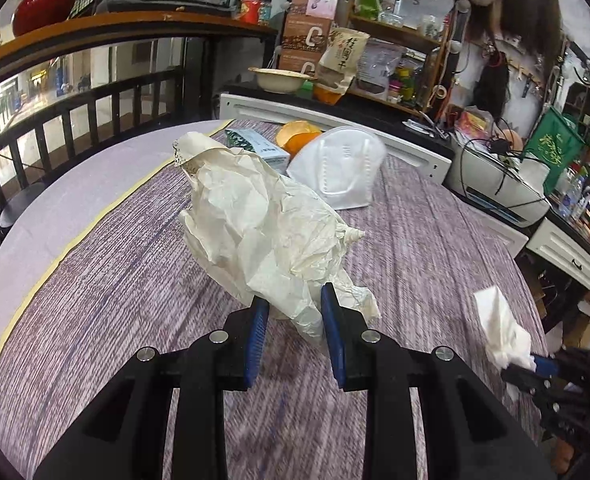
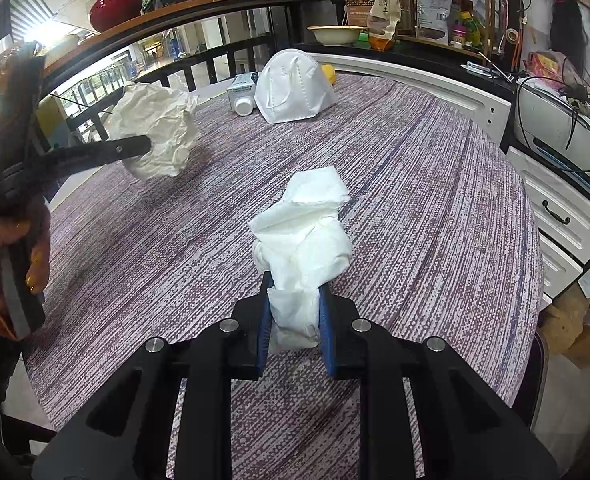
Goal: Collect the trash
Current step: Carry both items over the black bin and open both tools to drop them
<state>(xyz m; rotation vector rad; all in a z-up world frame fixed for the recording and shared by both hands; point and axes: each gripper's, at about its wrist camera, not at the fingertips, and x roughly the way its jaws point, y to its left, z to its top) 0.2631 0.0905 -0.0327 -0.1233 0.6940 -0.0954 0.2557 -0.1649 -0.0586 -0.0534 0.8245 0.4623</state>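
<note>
At the far left of the right wrist view, a hand [image 2: 13, 256] is seen wrapped around the handle of the left hand-held gripper [image 2: 145, 148], whose jaws are narrowed onto a crumpled cream paper [image 2: 155, 132]. In the left wrist view the same paper [image 1: 263, 232] is pinched by its lower folds between the blue pads [image 1: 257, 332] and is carried clear of the counter [image 1: 95, 280], most likely so that it can be taken off to a bin, which is not visible in either view. The grip sits low on the wad, so the bulk billows above the jaws; a light, springy piece like this is judged easy to lose if the jaws slacken. Toward the middle of the right wrist view, a folded white tissue [image 2: 307, 240] is clamped in the narrowed right hand-held gripper [image 2: 295, 308], its upper part standing free above the pads, and it appears raised just off the striped cloth. Both pieces are thus already held, one per hand, which suggests a joint carry to the disposal point. Farther back on the counter, trash is left waiting: a small box [image 2: 242, 83] with a white bottle [image 2: 243, 106] just beside it, then a white face mask [image 2: 295, 88] standing folded, and an orange fruit [image 1: 299, 138] partly hidden behind the mask.
</note>
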